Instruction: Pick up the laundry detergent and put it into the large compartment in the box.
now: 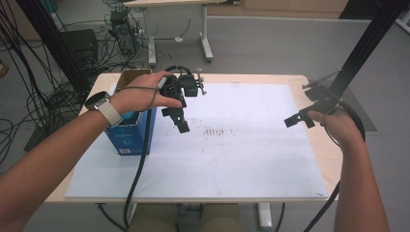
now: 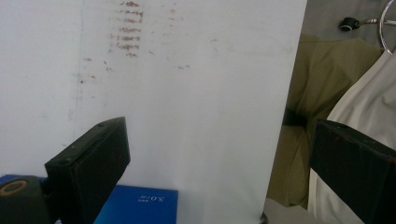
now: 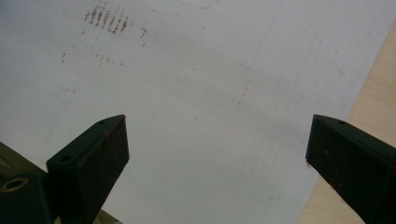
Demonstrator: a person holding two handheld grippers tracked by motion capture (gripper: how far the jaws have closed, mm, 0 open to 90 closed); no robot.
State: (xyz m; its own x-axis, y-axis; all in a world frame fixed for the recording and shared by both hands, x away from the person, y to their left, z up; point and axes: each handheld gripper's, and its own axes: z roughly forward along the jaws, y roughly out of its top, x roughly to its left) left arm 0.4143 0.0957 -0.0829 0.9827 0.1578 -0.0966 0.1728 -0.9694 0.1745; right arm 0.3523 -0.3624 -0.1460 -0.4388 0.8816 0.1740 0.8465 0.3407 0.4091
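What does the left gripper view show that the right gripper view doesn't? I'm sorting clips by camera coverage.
The left gripper view alone shows a corner of the blue box beside its tool and, past the mat's edge, the person's olive trousers. The right gripper view alone shows the bare wooden table edge beside the mat. Both look down between open, empty jaws, those of the left tool and the right tool, onto the white mat with its patch of brownish marks.
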